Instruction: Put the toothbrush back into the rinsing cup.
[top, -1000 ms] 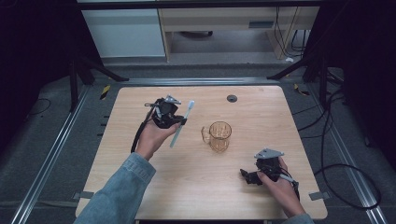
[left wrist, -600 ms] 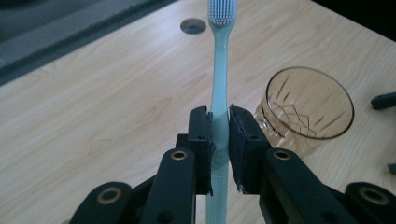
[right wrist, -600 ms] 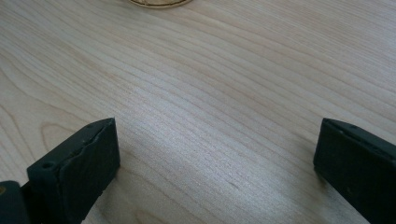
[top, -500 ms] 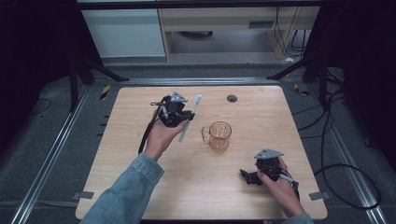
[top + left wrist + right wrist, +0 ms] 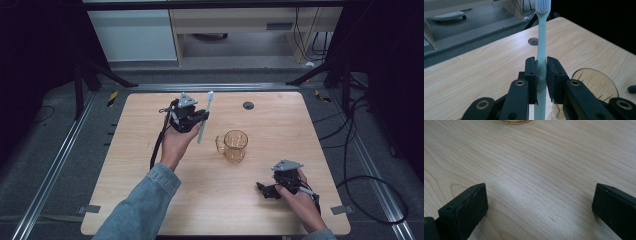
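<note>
The left gripper (image 5: pixel 541 75) is clamped on the pale toothbrush (image 5: pixel 541 47), pads pressing its handle at mid-length, bristles up. The toothbrush hangs just left of the amber glass mug (image 5: pixel 235 145). The right gripper (image 5: pixel 540 205), jaws wide apart, rests near the mug.

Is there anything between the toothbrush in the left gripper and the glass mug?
Nothing visible. The left gripper holds the toothbrush in the air just left of the mug, with bare table between them; the mug's mouth looks open.
</note>
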`<state>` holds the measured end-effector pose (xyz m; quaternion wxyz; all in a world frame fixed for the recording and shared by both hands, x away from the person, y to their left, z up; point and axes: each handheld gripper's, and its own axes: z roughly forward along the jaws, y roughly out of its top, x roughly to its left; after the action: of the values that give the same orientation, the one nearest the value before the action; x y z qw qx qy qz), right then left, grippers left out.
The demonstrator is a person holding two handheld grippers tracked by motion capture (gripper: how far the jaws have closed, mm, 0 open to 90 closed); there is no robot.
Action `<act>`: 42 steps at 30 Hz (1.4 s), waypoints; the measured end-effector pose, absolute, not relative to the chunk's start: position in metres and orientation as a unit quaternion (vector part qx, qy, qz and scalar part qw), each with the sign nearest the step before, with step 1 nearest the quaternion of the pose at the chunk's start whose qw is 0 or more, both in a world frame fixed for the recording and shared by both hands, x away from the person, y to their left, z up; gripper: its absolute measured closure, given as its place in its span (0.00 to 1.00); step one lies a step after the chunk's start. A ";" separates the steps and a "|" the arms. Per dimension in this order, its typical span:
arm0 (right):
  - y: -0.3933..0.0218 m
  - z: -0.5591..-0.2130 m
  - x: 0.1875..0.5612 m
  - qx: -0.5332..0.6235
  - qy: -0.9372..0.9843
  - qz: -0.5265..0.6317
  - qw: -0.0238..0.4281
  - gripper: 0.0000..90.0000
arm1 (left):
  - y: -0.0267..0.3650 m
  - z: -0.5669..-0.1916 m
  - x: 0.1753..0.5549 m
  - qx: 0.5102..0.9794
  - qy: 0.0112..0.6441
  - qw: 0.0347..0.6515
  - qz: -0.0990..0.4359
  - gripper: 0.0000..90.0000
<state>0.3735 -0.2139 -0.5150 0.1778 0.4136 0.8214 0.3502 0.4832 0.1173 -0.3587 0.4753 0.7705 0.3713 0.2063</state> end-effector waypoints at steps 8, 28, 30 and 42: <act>-0.213 -0.515 0.373 0.407 0.824 0.353 0.177 0.01 | 0.112 -0.359 0.483 0.759 0.366 0.493 0.217 0.88; -0.213 -0.515 0.373 0.403 0.826 0.353 0.175 0.01 | 0.103 -0.363 0.466 0.708 0.332 0.563 0.267 0.88; -0.213 -0.515 0.373 0.403 0.826 0.353 0.175 0.01 | 0.102 -0.363 0.466 0.707 0.333 0.566 0.264 0.88; -0.219 -0.515 0.377 0.418 0.819 0.350 0.181 0.00 | 0.097 -0.366 0.461 0.691 0.323 0.583 0.280 0.88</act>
<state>0.3773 -0.2185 -0.5153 0.1808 0.4181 0.8187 0.3497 0.4614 0.0967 -0.3655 0.5833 0.6908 0.3230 0.2796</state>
